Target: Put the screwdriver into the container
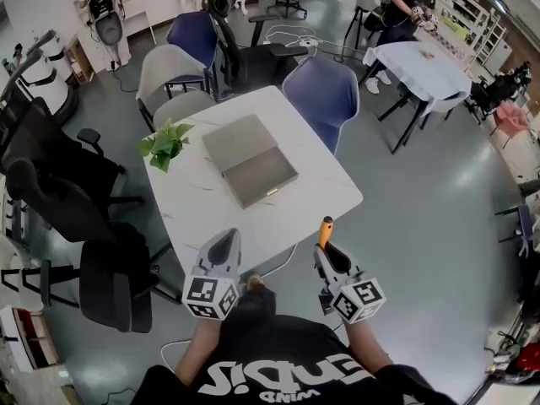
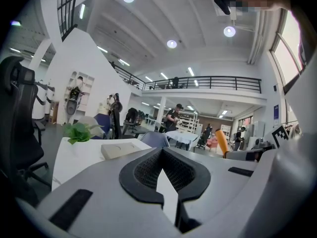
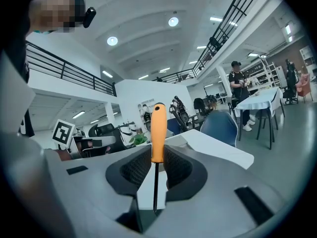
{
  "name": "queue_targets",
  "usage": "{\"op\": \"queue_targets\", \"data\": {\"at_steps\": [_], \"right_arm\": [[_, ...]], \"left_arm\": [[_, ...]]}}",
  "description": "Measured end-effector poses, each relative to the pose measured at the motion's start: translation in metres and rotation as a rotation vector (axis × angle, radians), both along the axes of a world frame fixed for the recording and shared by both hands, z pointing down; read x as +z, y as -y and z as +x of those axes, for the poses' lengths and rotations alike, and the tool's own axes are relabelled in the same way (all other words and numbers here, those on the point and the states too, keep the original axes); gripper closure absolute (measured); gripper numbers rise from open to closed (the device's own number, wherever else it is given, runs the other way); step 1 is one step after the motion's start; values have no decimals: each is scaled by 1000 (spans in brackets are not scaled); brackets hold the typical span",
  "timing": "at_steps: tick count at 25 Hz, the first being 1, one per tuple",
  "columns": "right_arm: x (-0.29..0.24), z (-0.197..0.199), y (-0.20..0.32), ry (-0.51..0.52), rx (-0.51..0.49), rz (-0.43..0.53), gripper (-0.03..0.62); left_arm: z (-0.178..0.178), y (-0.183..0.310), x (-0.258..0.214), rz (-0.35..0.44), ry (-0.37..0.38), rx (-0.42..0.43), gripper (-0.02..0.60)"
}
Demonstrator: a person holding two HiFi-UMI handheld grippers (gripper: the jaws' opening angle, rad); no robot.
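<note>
Mid-carry, the right tool [image 1: 326, 256] is pinching the screwdriver [image 1: 325, 227], the left tool [image 1: 224, 248] sitting pressed together; next calls for reaching across the bench [image 1: 198, 209] to the far container [image 1: 251, 162].

Both forearms reach forward from the body, side by side, each gripper pointing ahead and slightly down. The left gripper [image 1: 226, 238] has its jaws together with nothing between them. The right gripper [image 1: 326, 250] clamps a screwdriver [image 3: 157, 133], orange handle foremost.
</note>
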State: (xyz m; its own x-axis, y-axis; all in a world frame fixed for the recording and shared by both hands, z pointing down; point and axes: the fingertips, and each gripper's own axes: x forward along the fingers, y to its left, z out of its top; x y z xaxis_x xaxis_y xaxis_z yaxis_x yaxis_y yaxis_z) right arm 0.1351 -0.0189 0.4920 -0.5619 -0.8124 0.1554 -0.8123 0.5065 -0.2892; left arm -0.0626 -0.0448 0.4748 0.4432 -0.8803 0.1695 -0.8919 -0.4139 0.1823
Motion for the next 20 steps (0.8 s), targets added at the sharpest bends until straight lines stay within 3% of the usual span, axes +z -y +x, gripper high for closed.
{"op": "queue_targets", "data": {"at_steps": [9,20], "right_arm": [[-6,-21,89,11,1,4,522],[-14,-17,147,-22,-62,7,522]], "left_arm": [[-14,81,-4,-13,-13,23,568],[-9,121,-7,-39,-58,-27,568]]}}
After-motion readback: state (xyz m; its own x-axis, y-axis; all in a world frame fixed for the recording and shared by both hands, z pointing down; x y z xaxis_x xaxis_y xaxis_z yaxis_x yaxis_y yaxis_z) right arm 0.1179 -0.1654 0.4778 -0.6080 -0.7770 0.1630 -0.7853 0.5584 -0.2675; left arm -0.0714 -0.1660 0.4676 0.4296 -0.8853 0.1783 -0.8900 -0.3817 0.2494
